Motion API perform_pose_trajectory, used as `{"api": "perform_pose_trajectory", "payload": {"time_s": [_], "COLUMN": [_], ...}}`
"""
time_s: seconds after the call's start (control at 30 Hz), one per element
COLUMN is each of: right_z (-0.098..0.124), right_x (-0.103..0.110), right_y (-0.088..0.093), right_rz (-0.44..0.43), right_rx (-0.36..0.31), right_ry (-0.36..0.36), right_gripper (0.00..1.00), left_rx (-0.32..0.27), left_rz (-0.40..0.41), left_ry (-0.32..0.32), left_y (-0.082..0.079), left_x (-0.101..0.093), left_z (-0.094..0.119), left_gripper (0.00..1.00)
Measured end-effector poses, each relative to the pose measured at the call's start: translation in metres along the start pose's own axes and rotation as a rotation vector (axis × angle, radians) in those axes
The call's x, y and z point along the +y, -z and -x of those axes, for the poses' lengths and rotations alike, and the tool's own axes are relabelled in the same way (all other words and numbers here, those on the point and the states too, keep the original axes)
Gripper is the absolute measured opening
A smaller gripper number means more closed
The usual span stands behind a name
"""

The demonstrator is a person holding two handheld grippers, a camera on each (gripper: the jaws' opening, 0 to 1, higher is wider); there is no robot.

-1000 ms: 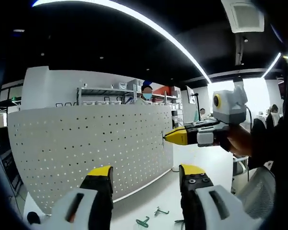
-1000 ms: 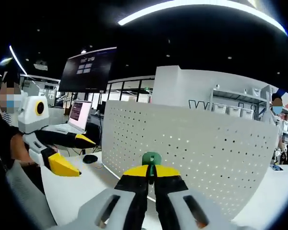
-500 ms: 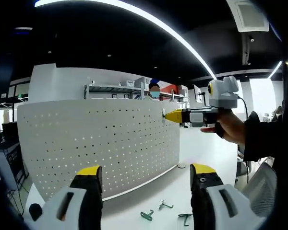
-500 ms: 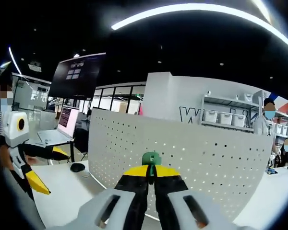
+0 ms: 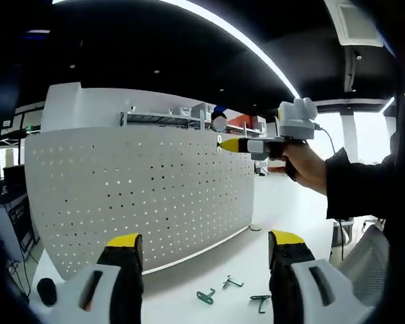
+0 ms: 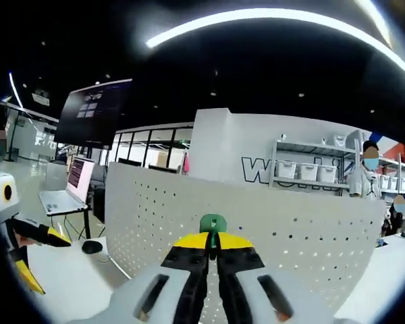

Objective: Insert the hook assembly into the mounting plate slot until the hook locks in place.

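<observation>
The right gripper (image 6: 212, 251) has its yellow-tipped jaws pinched tight on a small green plastic hook (image 6: 212, 225), its rounded head poking just above the tips. It is held up near the top edge of the upright white perforated metal board (image 5: 142, 185), probably to line it up with a hole. The left gripper (image 5: 206, 246) waits wide apart, holding nothing, above spare green hooks (image 5: 224, 295) lying on the white table (image 5: 189, 280).

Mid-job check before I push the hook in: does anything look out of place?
Nothing is damaged. The right claw holds the green hook near the pegboard's top edge. Three spare hooks lie loose on the table, beside the open left claw.
</observation>
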State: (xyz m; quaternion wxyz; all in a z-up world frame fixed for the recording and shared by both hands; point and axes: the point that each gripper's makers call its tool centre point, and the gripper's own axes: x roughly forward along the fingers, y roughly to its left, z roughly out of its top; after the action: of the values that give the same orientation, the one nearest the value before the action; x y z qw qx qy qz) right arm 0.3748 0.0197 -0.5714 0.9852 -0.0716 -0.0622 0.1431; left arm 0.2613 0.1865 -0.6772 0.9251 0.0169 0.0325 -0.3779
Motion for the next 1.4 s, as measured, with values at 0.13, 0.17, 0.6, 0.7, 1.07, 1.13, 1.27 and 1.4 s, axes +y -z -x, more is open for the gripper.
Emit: {"api": "perform_pose_trajectory", "payload": {"time_s": [0.13,0.17,0.6,0.7,1.07,1.13,1.27,1.4], "right_z": [-0.012,-0.014,-0.044,-0.048,-0.058,-0.059,-0.062,-0.063], "right_x": [-0.009,-0.010,-0.024,-0.031,-0.037,-0.037,-0.036,-0.036], "right_y": [-0.005,-0.006,0.000,0.002,0.011,0.012,0.014,0.017], "right_rz": [0.011,0.013,0.036,0.026,0.008,0.005,0.003,0.005], "right_rx": [-0.010,-0.013,-0.013,-0.010,0.011,0.014,0.015,0.020], "right_ry": [0.014,0.016,0.074,0.097,0.106,0.108,0.110,0.114], "right_gripper": [0.00,0.00,0.00,0.00,0.00,0.00,0.00,0.00], "left_rx": [0.004,0.003,0.021,0.025,0.026,0.027,0.027,0.028], "left_rz": [0.003,0.004,0.020,0.025,0.038,0.037,0.045,0.056], "left_ry": [-0.002,-0.003,-0.007,-0.010,-0.014,-0.014,-0.014,-0.012], "left_y": [0.001,0.001,0.008,0.009,0.011,0.011,0.012,0.014], "left_x": [0.001,0.002,0.008,0.009,0.012,0.013,0.014,0.015], "left_z": [0.000,0.000,-0.002,-0.001,0.000,0.000,-0.001,-0.001], "left_gripper": [0.77,0.77,0.76,0.75,0.75,0.75,0.74,0.74]}}
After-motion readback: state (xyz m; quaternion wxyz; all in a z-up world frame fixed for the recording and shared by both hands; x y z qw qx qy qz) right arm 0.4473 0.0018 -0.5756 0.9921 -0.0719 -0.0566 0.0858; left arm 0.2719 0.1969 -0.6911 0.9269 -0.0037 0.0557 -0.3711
